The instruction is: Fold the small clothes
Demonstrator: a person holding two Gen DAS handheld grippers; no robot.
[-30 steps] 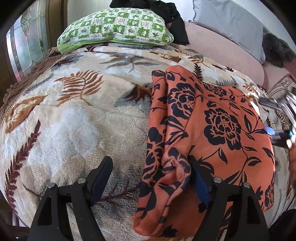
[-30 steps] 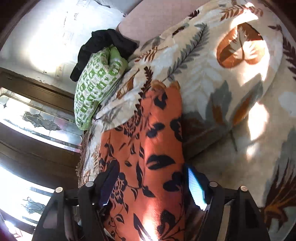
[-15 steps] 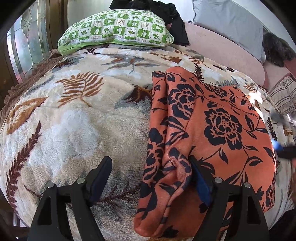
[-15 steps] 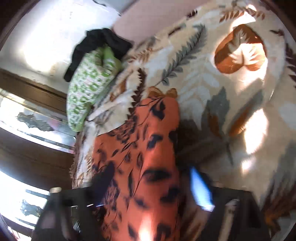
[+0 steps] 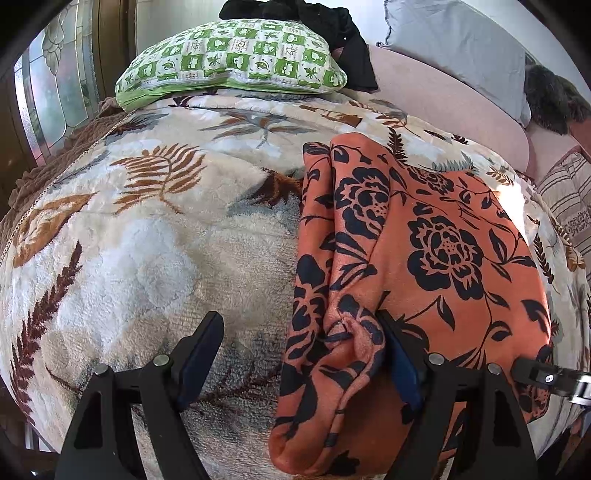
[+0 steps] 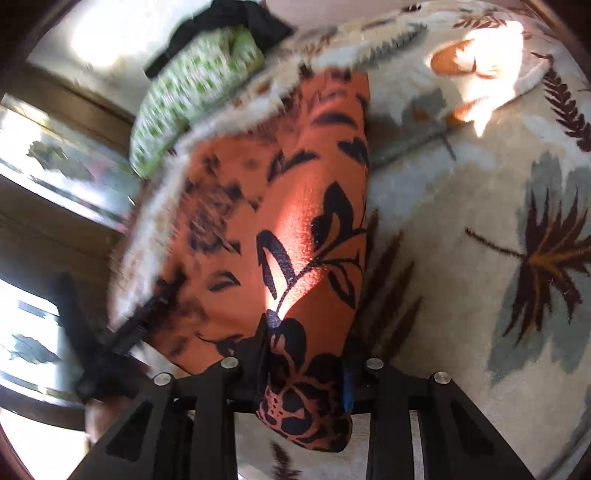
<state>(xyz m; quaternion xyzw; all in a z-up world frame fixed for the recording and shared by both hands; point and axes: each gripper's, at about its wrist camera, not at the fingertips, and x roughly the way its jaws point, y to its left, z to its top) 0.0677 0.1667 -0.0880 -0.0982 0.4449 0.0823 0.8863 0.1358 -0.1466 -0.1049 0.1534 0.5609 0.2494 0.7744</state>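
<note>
An orange garment with a black flower print (image 5: 417, 266) lies partly folded on a leaf-patterned blanket (image 5: 155, 251). My left gripper (image 5: 301, 350) is open, low over the garment's near left edge; a bunched fold sits between its fingers, against the right one. My right gripper (image 6: 303, 373) has closed around the garment's near right corner (image 6: 303, 398), with the cloth bulging between the fingers. The right gripper's tip also shows in the left wrist view (image 5: 546, 376) at the garment's right corner. The right wrist view is motion-blurred.
A green checked pillow (image 5: 232, 55) and a black garment (image 5: 332, 29) lie at the far end of the bed. A grey pillow (image 5: 454, 48) and a pink sheet (image 5: 443, 103) are to the far right. A stained-glass window (image 5: 55, 81) is on the left.
My right gripper has swung down to the garment's near right corner and its fingers have closed on the cloth. My left gripper has stayed put and open.
</note>
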